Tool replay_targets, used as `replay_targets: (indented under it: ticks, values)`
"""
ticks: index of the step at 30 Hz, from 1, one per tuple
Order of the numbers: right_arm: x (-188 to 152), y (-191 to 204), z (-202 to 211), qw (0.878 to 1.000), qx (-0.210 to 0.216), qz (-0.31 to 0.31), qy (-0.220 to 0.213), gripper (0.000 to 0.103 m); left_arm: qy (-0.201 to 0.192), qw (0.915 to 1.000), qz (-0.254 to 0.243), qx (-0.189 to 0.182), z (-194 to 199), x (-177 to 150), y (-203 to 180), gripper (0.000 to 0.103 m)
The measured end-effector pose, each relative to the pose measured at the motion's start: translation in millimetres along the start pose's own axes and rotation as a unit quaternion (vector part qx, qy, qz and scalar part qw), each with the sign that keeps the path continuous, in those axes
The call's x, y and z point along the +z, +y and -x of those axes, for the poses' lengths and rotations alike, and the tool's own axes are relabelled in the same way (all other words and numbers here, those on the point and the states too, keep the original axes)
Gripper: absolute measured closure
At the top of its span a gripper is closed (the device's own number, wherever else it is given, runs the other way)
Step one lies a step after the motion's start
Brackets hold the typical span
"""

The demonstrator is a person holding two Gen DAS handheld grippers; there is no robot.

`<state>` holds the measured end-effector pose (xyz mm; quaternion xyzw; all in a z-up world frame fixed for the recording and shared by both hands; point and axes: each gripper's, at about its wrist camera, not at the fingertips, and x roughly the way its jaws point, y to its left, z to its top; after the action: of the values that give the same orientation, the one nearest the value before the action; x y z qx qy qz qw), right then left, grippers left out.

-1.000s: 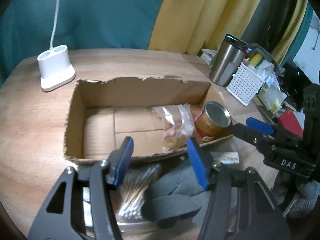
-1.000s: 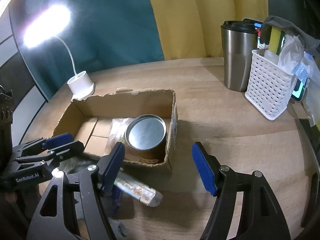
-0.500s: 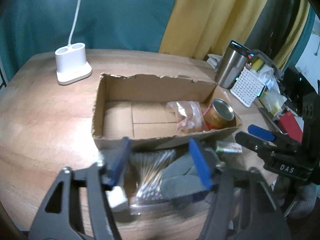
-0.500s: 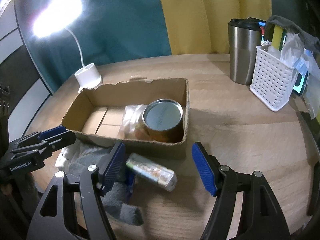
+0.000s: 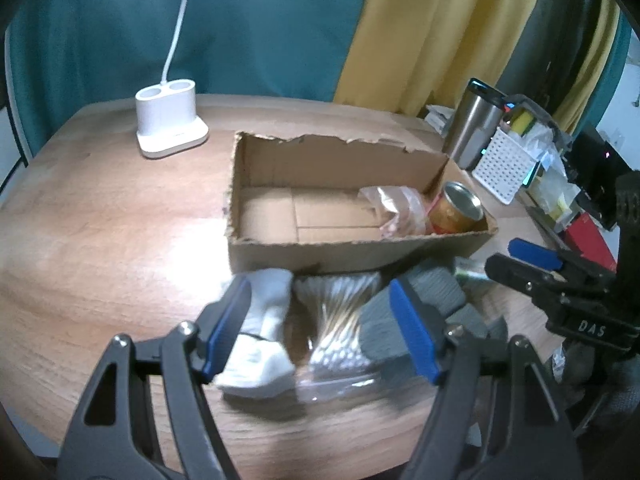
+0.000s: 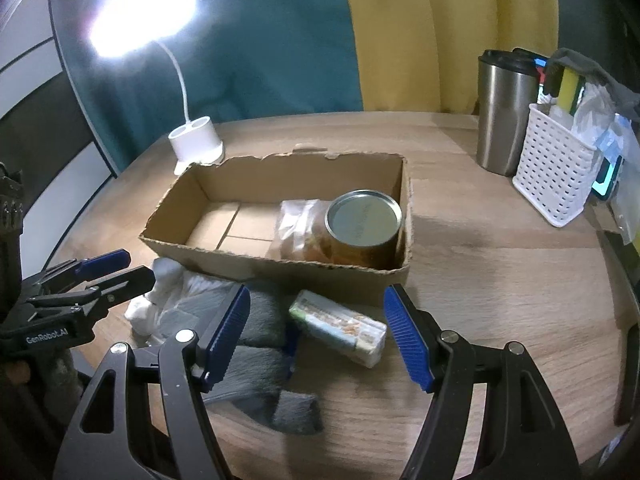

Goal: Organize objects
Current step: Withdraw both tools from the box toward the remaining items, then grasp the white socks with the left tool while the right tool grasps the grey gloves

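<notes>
An open cardboard box [image 5: 280, 252] [image 6: 172, 246] sits mid-table holding a gold can [image 5: 458, 208] [image 6: 362, 226] and a clear snack bag [image 5: 394, 208] [image 6: 296, 224]. In front of it lie white socks [image 5: 266, 332] [image 6: 156, 300], a bag of cotton swabs [image 5: 340, 320], grey gloves [image 5: 436, 296] [image 6: 264, 344] and a snack packet [image 6: 340, 326]. My left gripper [image 5: 324, 328] is open and empty above the swabs. My right gripper [image 6: 318, 336] is open and empty above the packet.
A white lamp base [image 5: 170, 124] [image 6: 196, 146] stands at the back left. A steel tumbler [image 5: 474, 124] [image 6: 506, 114] and a white basket [image 5: 504, 168] [image 6: 554, 172] stand at the right. Clutter and a red item [image 5: 588, 240] lie at the far right.
Both grippers have drawn back from the box and risen, both staying open. The socks, swabs, gloves and packet in front of the box have come into fuller view.
</notes>
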<state>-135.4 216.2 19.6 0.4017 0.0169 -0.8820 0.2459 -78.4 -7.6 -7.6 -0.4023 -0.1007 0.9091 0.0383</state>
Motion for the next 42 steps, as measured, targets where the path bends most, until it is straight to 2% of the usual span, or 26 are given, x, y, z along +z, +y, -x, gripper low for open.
replay_targets:
  ticks: [10, 11, 12, 19, 30, 33, 36, 39, 42]
  values:
    - [-7.1, 15.7, -0.4, 1.0, 0.012, 0.011, 0.003, 0.032, 0.005, 0.9999, 0.004, 0.012, 1.7, -9.3, 16.6, 0.03]
    - [-8.4, 18.0, -0.9, 1.0, 0.014, 0.014, 0.004, 0.033, 0.007, 0.9999, 0.005, 0.014, 0.8, -11.2, 19.1, 0.03]
    - [-10.0, 20.3, -2.1, 1.0, 0.016, 0.018, 0.006, 0.039, 0.008, 0.9998, 0.005, 0.015, 0.1, -12.5, 20.4, 0.03]
    - [-16.2, 26.2, -12.7, 0.999, 0.026, 0.025, 0.024, 0.044, 0.018, 0.9996, 0.008, 0.021, -8.8, -20.0, 29.5, 0.03]
    - [-23.5, 33.1, -38.5, 0.997, 0.029, 0.034, 0.064, 0.045, 0.038, 0.9988, 0.011, 0.027, -31.4, -26.2, 39.9, 0.03]
    - [-25.5, 35.1, -42.6, 0.996, 0.044, 0.035, 0.07, 0.055, 0.048, 0.9984, 0.008, 0.029, -38.5, -27.9, 40.8, 0.03]
    - [-27.0, 37.6, -45.7, 0.995, 0.05, 0.037, 0.074, 0.059, 0.05, 0.9983, 0.002, 0.031, -41.6, -29.0, 40.9, 0.031]
    - [-26.6, 37.5, -47.5, 0.995, 0.055, 0.035, 0.073, 0.06, 0.046, 0.9983, -0.007, 0.034, -42.5, -29.7, 40.1, 0.042]
    - [-28.4, 37.4, -45.9, 0.995, 0.066, 0.04, 0.066, 0.063, 0.039, 0.9983, -0.017, 0.039, -43.7, -31.4, 38.3, 0.043]
